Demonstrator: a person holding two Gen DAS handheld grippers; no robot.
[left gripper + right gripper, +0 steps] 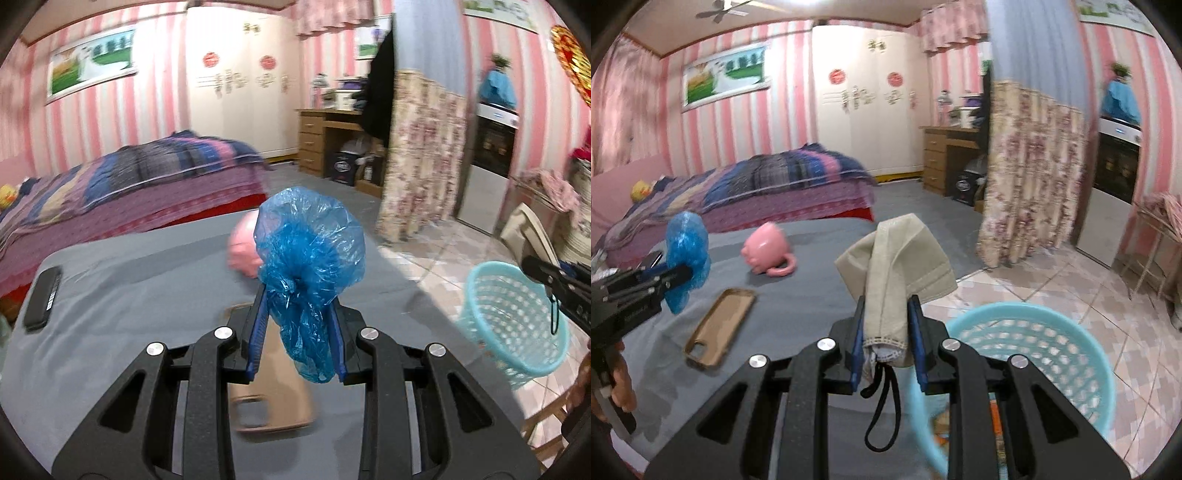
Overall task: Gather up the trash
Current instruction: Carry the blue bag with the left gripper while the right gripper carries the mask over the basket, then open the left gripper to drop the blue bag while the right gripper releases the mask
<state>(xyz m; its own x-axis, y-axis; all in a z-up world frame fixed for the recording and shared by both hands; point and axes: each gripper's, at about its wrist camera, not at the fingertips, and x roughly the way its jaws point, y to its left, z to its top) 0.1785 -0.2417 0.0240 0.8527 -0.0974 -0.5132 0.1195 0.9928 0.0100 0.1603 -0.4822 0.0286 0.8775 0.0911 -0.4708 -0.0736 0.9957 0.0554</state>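
Here the right gripper (885,314) is clenched on a beige face mask (894,258), its black ear loops dangling below, and the teal basket (1027,332) sits just beside it on the tiled floor, right of the table (812,258). The mask's free end stands well above the jaws, so carry it fully over the rim before letting go. The left gripper (297,306) grips a crumpled blue plastic cover (308,236) above the table, the basket well off to its right; bring it across clear of the phone case (720,328) and, farther off, the tipped pink mug (768,251).
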